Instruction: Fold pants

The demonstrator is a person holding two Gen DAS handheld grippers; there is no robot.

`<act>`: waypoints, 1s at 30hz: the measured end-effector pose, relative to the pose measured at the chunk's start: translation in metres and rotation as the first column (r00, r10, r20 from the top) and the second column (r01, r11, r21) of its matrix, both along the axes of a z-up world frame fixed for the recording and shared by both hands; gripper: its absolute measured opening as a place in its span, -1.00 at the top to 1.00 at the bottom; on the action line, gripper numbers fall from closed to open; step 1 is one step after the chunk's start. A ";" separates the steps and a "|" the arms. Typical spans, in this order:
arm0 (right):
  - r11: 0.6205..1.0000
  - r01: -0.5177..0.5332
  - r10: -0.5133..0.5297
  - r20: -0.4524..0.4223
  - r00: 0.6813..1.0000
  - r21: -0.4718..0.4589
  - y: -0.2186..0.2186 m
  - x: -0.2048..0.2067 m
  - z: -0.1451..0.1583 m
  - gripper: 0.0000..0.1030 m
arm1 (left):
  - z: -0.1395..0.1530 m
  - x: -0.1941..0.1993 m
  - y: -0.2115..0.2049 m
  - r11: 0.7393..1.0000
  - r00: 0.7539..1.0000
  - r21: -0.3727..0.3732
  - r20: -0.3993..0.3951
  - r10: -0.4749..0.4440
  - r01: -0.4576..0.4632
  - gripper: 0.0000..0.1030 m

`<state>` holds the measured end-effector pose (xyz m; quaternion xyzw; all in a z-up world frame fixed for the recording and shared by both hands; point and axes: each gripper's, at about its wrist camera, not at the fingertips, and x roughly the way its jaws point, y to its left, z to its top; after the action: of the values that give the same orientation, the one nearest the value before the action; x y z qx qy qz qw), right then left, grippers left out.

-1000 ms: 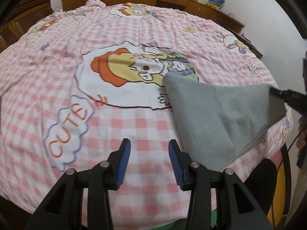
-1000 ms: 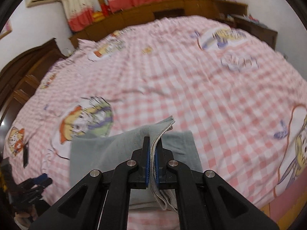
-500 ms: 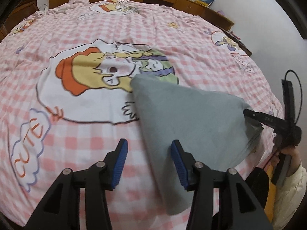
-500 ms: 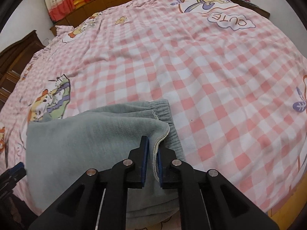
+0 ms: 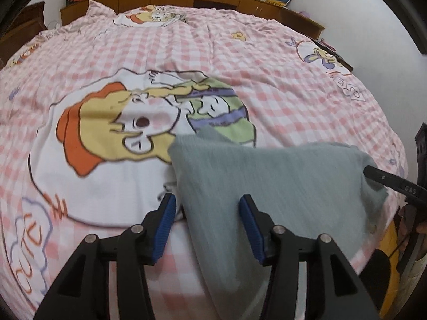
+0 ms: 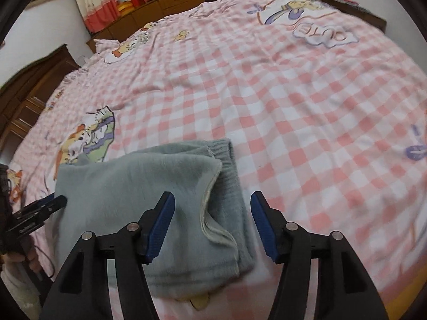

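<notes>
Both grippers open over folded grey pants on a bed.

Right gripper [image 6: 212,222], jaws just opened, pads clear of the pants [image 6: 149,194], angled down over their cuff-and-waistband edge. Left gripper [image 5: 206,229] also open, pointing down at the pants' opposite side, w/ cloth between its pads but not pinched. Pants sit near the foot edge of the bed [image 6: 307,106]. Risk: the loose top layer may spring back, or a pad may snag it, undoing the fold.

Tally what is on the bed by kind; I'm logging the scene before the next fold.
Grey pants: 1
Grippers: 2, left gripper and right gripper
Checked bedsheet: 1
Total: 4
</notes>
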<state>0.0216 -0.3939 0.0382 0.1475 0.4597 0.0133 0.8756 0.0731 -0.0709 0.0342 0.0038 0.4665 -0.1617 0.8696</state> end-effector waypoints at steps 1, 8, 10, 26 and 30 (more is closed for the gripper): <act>1.000 -0.009 0.009 0.004 1.000 0.019 0.000 0.003 -0.003 -0.17 | -0.002 0.003 -0.001 1.000 1.000 0.004 0.006 0.000 0.000 -0.05; 0.998 -0.043 0.043 -0.006 0.999 0.041 0.004 0.023 -0.021 -0.17 | -0.018 0.018 -0.012 0.999 1.000 -0.037 0.005 0.000 0.000 -0.15; 0.997 -0.049 0.049 -0.006 0.999 0.053 0.002 0.025 -0.025 -0.17 | -0.020 0.015 -0.019 1.000 0.999 -0.017 0.031 -0.015 0.015 -0.16; 0.990 -0.108 0.075 0.304 0.950 0.094 0.041 -0.032 0.061 0.71 | 0.097 -0.058 0.037 0.999 0.952 -0.041 0.306 -0.019 0.033 0.71; 0.983 -0.180 0.149 0.389 0.909 0.044 0.081 -0.056 0.101 0.70 | 0.131 -0.074 0.067 1.000 0.938 0.016 0.346 -0.017 0.012 0.71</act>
<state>-0.0346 -0.3131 0.1396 0.1371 0.2894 0.1335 0.9379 -0.0012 -0.0039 0.1653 0.0415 0.3073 -0.1617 0.9368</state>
